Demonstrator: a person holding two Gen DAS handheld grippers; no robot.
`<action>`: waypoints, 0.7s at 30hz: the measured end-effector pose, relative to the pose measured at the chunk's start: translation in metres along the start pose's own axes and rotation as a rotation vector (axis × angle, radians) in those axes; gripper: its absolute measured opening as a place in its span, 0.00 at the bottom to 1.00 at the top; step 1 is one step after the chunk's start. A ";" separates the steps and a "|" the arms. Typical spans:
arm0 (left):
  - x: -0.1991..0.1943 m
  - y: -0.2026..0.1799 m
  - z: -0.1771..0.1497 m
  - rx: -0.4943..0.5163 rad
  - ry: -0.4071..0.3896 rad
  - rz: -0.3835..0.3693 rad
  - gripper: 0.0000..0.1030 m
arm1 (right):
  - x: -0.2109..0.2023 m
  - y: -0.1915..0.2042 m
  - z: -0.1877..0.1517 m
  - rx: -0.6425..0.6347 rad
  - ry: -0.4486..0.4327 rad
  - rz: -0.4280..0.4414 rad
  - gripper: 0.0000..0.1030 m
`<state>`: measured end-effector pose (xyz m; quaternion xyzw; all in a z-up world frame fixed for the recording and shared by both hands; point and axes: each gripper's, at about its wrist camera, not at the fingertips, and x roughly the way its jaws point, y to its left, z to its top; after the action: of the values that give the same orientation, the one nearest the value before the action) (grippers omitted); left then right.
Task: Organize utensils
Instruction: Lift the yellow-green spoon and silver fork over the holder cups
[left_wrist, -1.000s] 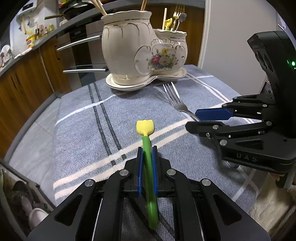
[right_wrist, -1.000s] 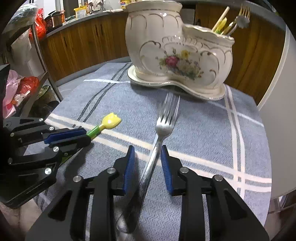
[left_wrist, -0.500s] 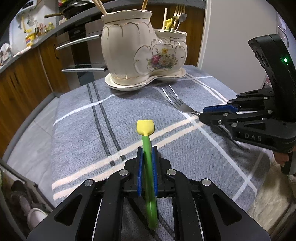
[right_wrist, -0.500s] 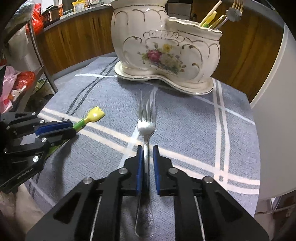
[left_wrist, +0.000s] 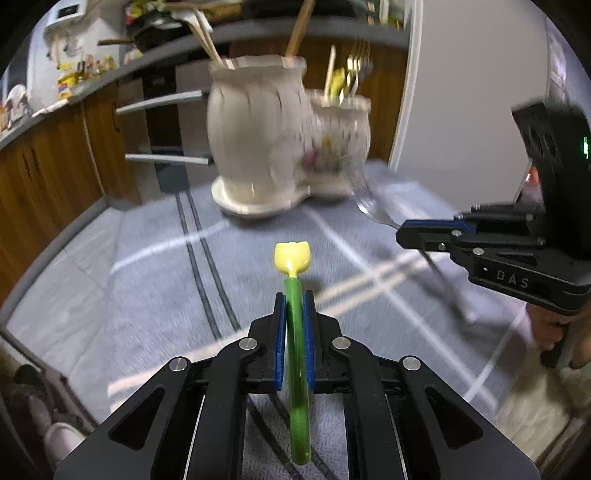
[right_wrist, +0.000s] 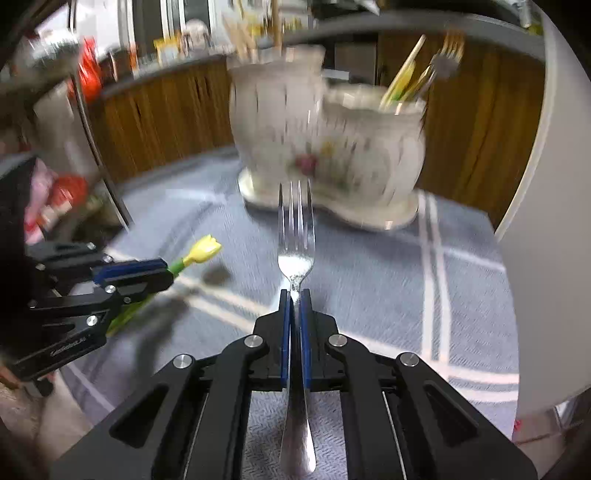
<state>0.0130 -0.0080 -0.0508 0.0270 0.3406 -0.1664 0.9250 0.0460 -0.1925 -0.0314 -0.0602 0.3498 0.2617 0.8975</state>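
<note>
Both picks made: left claw clamps the green-handled utensil, right claw clamps the fork; next, likely carry both up into the ceramic holder.

The cloth is grey-blue with white and dark stripes crossing. On it, the cream holder carries a pink-and-yellow flower print. Near the holder, the small fork has a green handle and a yellow head, and the fork is shiny silver. Behind the holder, the cabinets are brown wood. Both black grippers have blue pads.
</note>
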 end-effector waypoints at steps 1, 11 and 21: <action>-0.006 0.002 0.003 -0.013 -0.036 -0.012 0.09 | -0.006 -0.001 0.001 -0.002 -0.034 0.004 0.05; -0.037 -0.001 0.028 -0.031 -0.229 0.018 0.09 | -0.043 -0.007 0.019 -0.027 -0.325 0.008 0.05; -0.054 0.019 0.090 -0.125 -0.450 -0.025 0.09 | -0.054 -0.038 0.070 0.040 -0.491 0.003 0.05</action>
<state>0.0369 0.0111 0.0516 -0.0724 0.1357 -0.1583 0.9753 0.0734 -0.2275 0.0536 0.0234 0.1264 0.2629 0.9562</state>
